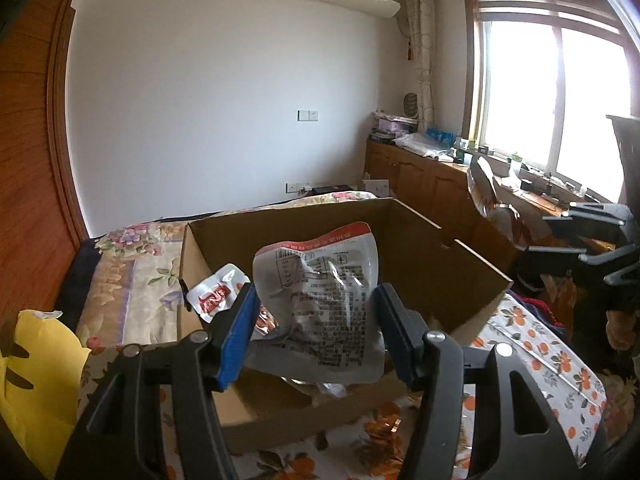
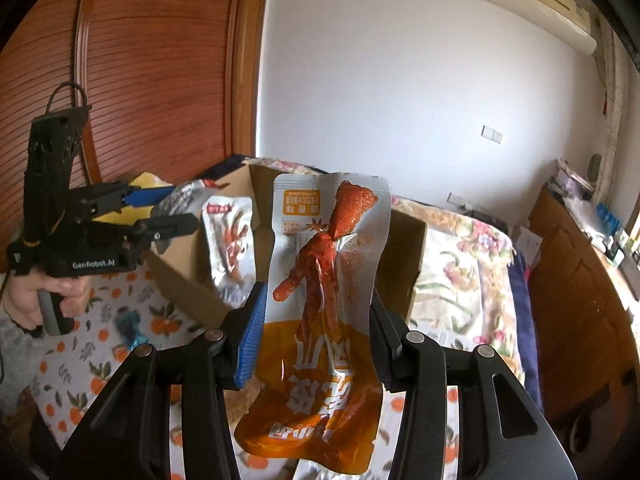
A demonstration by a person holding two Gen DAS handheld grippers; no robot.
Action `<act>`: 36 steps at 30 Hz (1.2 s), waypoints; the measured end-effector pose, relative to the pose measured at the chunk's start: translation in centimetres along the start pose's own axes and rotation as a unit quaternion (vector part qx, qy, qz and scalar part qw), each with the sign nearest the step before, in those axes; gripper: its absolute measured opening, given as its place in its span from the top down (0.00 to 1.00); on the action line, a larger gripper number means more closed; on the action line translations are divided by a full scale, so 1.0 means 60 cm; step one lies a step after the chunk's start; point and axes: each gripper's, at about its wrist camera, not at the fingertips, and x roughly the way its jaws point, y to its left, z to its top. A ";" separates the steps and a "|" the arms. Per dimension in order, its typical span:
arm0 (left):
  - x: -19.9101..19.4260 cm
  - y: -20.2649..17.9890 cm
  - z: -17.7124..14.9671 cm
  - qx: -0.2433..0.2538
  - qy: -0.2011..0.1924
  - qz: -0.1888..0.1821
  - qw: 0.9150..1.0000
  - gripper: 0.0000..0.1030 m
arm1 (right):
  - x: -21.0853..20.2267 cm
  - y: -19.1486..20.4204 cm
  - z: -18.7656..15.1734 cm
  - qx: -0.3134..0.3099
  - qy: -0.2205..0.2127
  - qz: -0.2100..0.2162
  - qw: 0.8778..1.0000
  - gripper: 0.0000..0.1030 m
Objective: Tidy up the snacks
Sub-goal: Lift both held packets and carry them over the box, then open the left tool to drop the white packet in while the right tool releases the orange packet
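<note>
bed: I see a flat surface under everything, floral quilt (image 1: 132, 280) at the far side and an orange-fruit print cloth (image 1: 540, 360) near me, both soft fabric.
cardboard box: brown corrugated box (image 1: 420, 248), open top, flaps up, sitting on the bed straight ahead of both my grippers; its near wall is cut off behind the left fingers.
right gripper: my right gripper (image 2: 316, 344) is clamped on the orange pouch (image 2: 324, 280); blue ribbed pad on one finger, black on the other, pressing the pouch's middle from both sides.
orange pouch: glossy foil, silver top half, orange bottom half, chicken-foot picture, print upside down; it stands up between the fingers in front of the box, not inside it. Lower end runs out of frame.
left gripper: my left gripper (image 1: 316, 320) is closed on the grey pouch (image 1: 324, 300); pads squeeze its sides.
grey pouch: crinkled silver foil, red strip on top, small text on its back face; held above the box's near edge, over the opening.
small red-white pouch: another foil pack (image 1: 218, 296) leaning inside the box at its left wall, partly hidden by the left blue pad.
yellow item: something yellow (image 1: 36, 372) at the left edge, cut off, I cannot tell what it is.
blue wrapper: small blue thing (image 2: 130, 326) on the cloth, blurred.
</note>
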 end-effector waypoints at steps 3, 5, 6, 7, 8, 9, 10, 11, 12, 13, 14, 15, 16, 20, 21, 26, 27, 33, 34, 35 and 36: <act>0.018 0.004 -0.001 0.001 0.003 0.001 1.000 0.42 | 0.021 0.000 0.011 0.000 0.000 0.009 1.000 0.55; 0.032 0.007 -0.005 -0.003 0.008 -0.001 1.000 0.42 | 0.036 0.002 0.017 -0.006 0.003 0.012 1.000 0.55; 0.038 0.009 -0.008 -0.004 0.010 -0.001 1.000 0.42 | 0.044 0.003 0.020 -0.009 0.004 0.012 1.000 0.55; 0.044 0.012 -0.011 -0.005 0.012 -0.002 1.000 0.42 | 0.055 0.004 0.023 -0.011 0.006 0.013 1.000 0.55; 0.047 0.013 -0.011 -0.006 0.014 -0.003 1.000 0.42 | 0.063 0.003 0.025 -0.011 0.008 0.014 1.000 0.55; 0.050 0.015 -0.013 -0.006 0.017 -0.004 1.000 0.42 | 0.072 0.003 0.027 -0.011 0.009 0.014 1.000 0.55; 0.053 0.016 -0.017 -0.008 0.019 -0.006 1.000 0.42 | 0.080 0.001 0.029 -0.010 0.009 0.013 1.000 0.55; 0.054 0.016 -0.017 -0.010 0.019 -0.007 1.000 0.42 | 0.088 0.000 0.031 -0.007 0.010 0.014 1.000 0.55; 0.056 0.016 -0.018 -0.014 0.020 -0.008 1.000 0.42 | 0.095 -0.002 0.032 -0.003 0.011 0.015 1.000 0.55; 0.060 0.018 -0.018 -0.018 0.022 -0.009 1.000 0.41 | 0.103 -0.006 0.032 0.001 0.012 0.016 1.000 0.55; 0.064 0.018 -0.019 -0.018 0.026 -0.010 0.999 0.40 | 0.111 -0.009 0.031 0.006 0.013 0.016 1.000 0.55; 0.068 0.016 -0.022 -0.018 0.029 -0.010 0.999 0.40 | 0.118 -0.014 0.029 0.011 0.015 0.017 1.000 0.55; 0.070 0.014 -0.023 -0.017 0.031 -0.008 0.999 0.40 | 0.124 -0.018 0.027 0.017 0.017 0.018 1.000 0.55; 0.073 0.009 -0.025 -0.006 0.031 0.001 0.999 0.39 | 0.153 -0.034 0.022 0.046 0.023 0.023 0.998 0.54; 0.071 0.009 -0.026 -0.007 0.029 0.002 1.000 0.39 | 0.158 -0.037 0.020 0.052 0.024 0.024 0.998 0.54; 0.063 0.012 -0.027 -0.015 0.021 0.000 1.000 0.34 | 0.182 -0.039 0.020 0.062 0.036 0.024 0.997 0.53; 0.062 0.013 -0.027 -0.016 0.020 0.000 1.000 0.34 | 0.183 -0.040 0.020 0.061 0.038 0.022 0.997 0.53; 0.055 0.019 -0.027 -0.017 0.013 0.005 1.000 0.33 | 0.199 -0.037 0.017 0.055 0.049 0.013 0.997 0.53; 0.053 0.018 -0.026 -0.015 0.011 0.007 1.000 0.33 | 0.199 -0.036 0.016 0.054 0.046 0.011 0.997 0.51; 0.052 0.019 -0.027 -0.014 0.009 0.008 1.000 0.33 | 0.198 -0.040 0.015 0.054 0.045 0.010 0.997 0.50; 0.050 0.018 -0.027 -0.012 0.007 0.008 1.000 0.33 | 0.198 -0.040 0.014 0.055 0.044 0.008 0.997 0.49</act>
